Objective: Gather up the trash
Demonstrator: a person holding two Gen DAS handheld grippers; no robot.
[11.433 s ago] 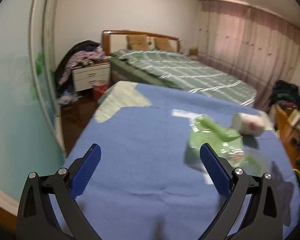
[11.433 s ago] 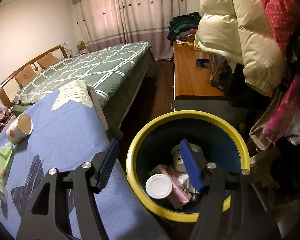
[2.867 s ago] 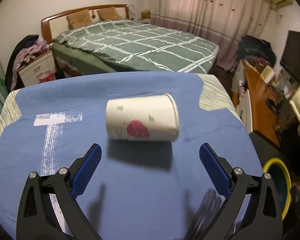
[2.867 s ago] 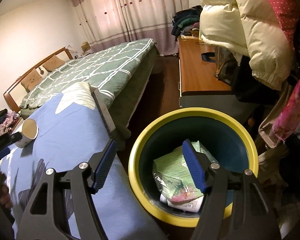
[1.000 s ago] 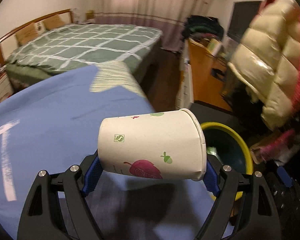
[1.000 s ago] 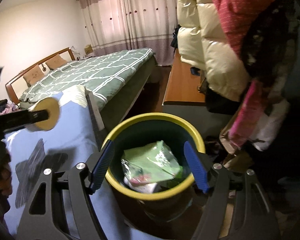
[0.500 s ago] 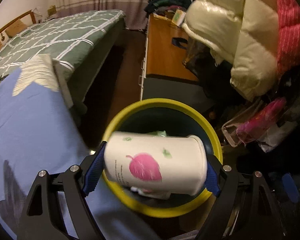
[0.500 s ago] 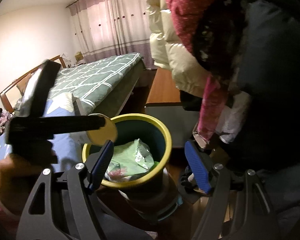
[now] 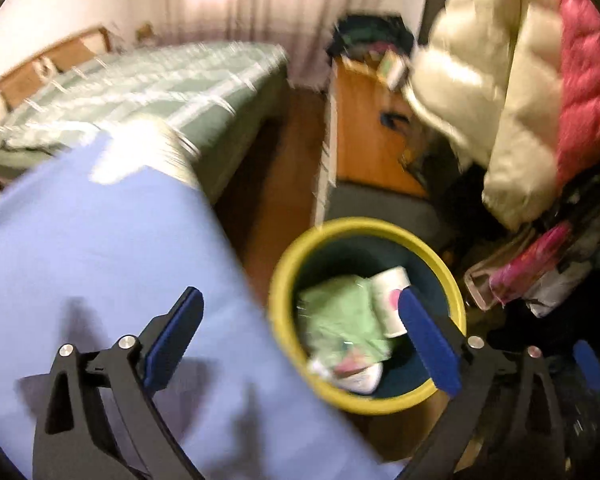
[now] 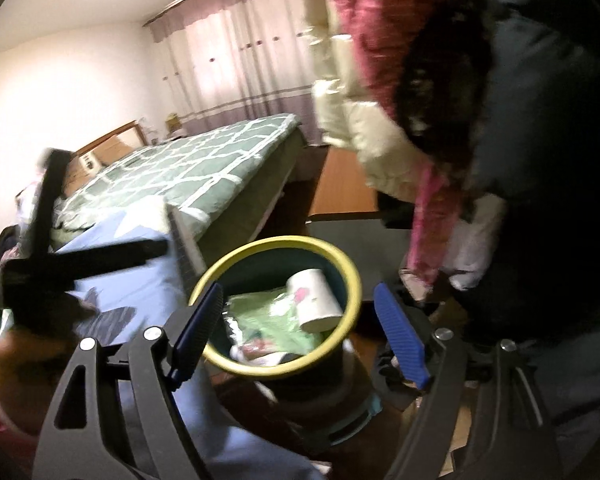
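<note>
Paper cup (image 9: 389, 300) lies on side inside yellow-rimmed bin (image 9: 284, 264), resting on green wrapper (image 9: 340, 316). Looks light, thin-walled, easily crushed; best taken across body, gently. Left gripper (image 9: 300, 338) jaws opening wide, nothing between them. Right gripper (image 10: 298, 334) jaws opening too, bin rim in the gap, pads not pressing it. Blue tablecloth (image 9: 100, 248) just beside bin.

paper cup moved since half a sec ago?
Yes. The paper cup has dropped from between the left tongs, whose jaws are opening, into the yellow-rimmed bin, onto the green wrapper.
</note>
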